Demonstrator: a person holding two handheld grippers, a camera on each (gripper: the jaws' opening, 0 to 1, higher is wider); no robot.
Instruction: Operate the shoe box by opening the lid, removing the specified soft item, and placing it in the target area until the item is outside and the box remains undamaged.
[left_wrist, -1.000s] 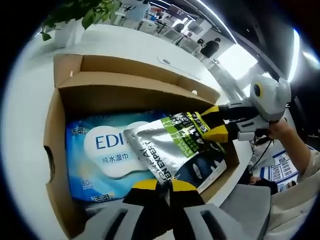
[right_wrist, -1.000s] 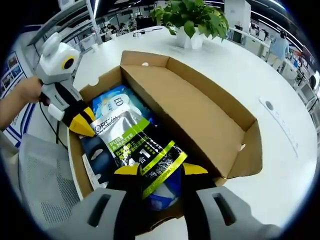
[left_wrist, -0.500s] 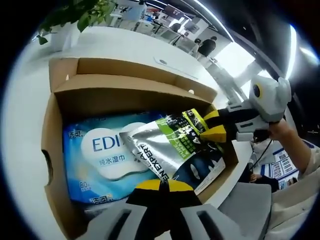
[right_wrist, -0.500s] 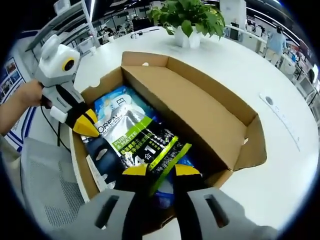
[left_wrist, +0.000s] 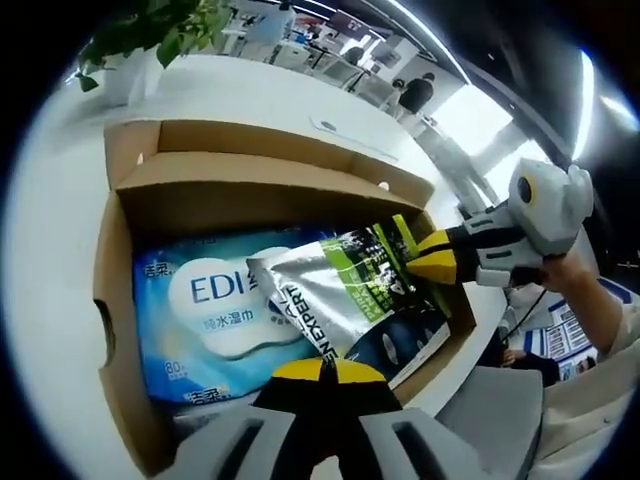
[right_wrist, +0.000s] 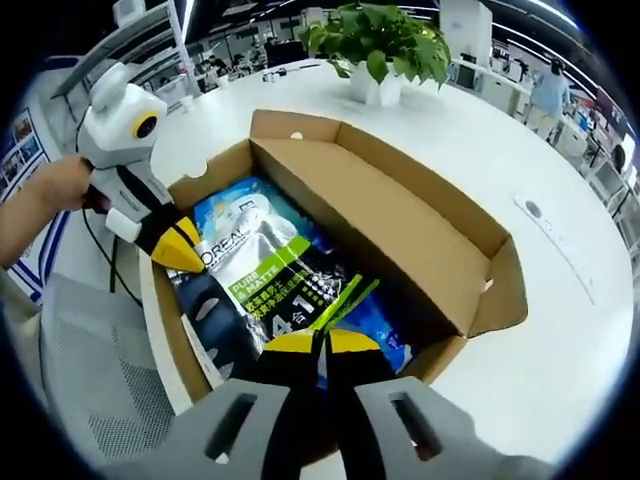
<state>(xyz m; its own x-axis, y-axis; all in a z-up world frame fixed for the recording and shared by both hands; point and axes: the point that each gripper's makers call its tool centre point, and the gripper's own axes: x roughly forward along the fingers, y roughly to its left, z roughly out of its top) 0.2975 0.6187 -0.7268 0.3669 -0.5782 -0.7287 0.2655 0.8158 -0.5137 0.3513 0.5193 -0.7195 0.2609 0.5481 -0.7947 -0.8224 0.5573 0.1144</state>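
Cardboard box — one | packs: silver pouch, blue wipes | tongs — two

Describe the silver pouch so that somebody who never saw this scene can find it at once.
Find the open cardboard box on the white table. Inside, a blue wipes pack lies flat, and the silver pouch lies on top of it, with the left gripper and right gripper at opposite ends. It alone is shiny silver, with a green stripe and a black part.

Shoe box: matt brown cardboard. Pouch: glossy silver foil-look plastic. Wipes pack: shiny blue plastic film. Surface: smooth white.
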